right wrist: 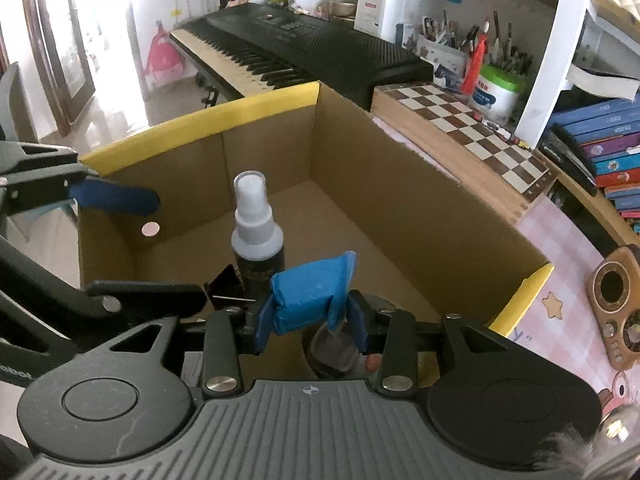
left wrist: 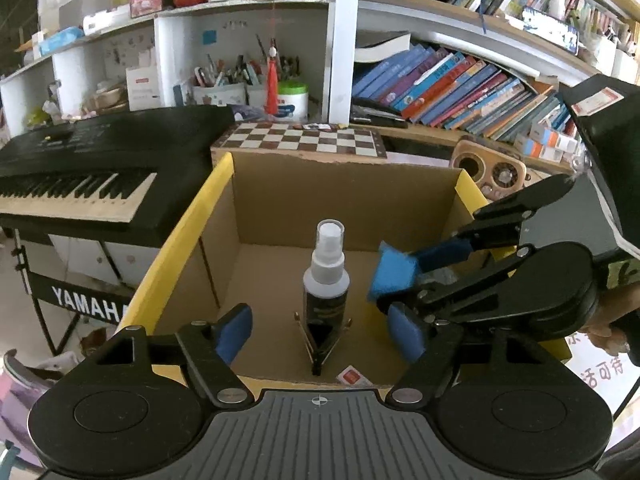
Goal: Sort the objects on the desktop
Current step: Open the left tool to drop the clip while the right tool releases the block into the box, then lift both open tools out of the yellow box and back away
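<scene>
Right gripper, clamped on a blue packet whose long axis runs across the jaws, hangs over the near right part of the open cardboard box; the packet's coming release is judged to lie straight below, onto the box floor. Left gripper stands with jaws apart and nothing between them, just short of the spray bottle, which stands upright on the box floor, directly ahead of it and beside a black folding clip. The bottle's dark label is too blurred to read. Beyond the box lie a chessboard and a keyboard whose stand reads "YAMAHA", partly cut off; book spines on the shelf are illegible.
</scene>
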`<state>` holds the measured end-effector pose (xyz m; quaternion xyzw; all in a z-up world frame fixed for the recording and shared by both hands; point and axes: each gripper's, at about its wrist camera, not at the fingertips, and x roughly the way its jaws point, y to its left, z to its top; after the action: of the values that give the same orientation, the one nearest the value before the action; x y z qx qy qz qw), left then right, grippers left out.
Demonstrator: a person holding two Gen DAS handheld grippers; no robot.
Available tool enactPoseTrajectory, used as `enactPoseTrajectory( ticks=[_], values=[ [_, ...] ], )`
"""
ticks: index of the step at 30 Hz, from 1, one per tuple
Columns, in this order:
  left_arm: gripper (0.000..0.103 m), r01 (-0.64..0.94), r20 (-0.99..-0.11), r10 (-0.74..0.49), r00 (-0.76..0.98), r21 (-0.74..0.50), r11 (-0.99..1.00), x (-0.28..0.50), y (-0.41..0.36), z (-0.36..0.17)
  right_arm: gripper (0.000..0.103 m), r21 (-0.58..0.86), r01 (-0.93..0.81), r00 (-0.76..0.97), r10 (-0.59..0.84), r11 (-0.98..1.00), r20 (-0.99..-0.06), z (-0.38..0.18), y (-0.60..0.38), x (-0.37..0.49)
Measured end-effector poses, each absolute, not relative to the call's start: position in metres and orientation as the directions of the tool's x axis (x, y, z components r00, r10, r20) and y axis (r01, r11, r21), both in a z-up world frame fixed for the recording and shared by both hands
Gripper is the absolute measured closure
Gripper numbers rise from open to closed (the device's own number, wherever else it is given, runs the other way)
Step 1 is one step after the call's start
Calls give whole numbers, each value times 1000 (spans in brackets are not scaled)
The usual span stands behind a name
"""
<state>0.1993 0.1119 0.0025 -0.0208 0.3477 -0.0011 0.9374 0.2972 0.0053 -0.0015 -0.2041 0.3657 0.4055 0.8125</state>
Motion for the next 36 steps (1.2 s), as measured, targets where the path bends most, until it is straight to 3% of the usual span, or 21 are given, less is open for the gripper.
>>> enactPoseTrajectory(
  ticks=[13, 23, 36],
  values=[
    [15, -45, -563, 5, 826, -59, 997, 171, 114, 22, 50, -38, -717, 538, 519, 696, -664, 23, -15, 269],
    [15, -7, -489, -31, 872, -76, 997, 142, 114, 40, 50, -18, -599, 660, 480, 801, -578, 47, -43, 236],
    [15, 77, -461, -106, 881, -82, 994, 93, 108, 45, 50, 10, -427, 774, 371, 904, -512, 59, -74, 170]
  ],
)
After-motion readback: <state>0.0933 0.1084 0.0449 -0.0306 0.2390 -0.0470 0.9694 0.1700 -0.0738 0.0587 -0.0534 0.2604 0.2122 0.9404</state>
